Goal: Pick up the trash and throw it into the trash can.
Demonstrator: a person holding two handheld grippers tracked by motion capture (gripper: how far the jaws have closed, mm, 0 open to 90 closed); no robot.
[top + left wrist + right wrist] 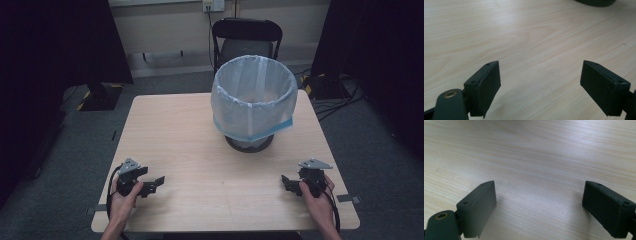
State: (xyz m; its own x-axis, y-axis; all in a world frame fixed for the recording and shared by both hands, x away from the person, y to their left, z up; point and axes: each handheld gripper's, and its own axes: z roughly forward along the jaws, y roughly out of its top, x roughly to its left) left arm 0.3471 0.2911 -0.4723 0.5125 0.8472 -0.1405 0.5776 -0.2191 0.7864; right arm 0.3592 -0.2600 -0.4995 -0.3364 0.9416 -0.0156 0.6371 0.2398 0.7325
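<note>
- Tabletop (190, 145): light wood, bare apart from the bin and both grippers. Biggest thing in the room w/ the bin on it.
- Waste bin (253, 100): stands upright at the far-middle of the tabletop, well apart from both grippers. White-ish plastic liner bag is over it, edge folded down outside the rim, blue strip along the bag's lower hem. Looks fitted already, though I can't tell if anything's inside.
- Folding chair (246, 37): black, behind the far edge, beyond the bin.
- Left gripper (152, 186): low at the near-left corner, fingers spread wide, holding nothing.
- Right gripper (289, 185): near-right corner, fingers also wide apart, empty.
- Progress, my guess: either very start or very end of work on the bin; no contact w/ bag now, hands parked at rest.
- Views: high view gives bin, chair, both hands. Left gripper view adds a dark curve of the bin base (596, 2) at its top edge; right gripper view gives just wood grain between its fingers (479, 207).
</note>
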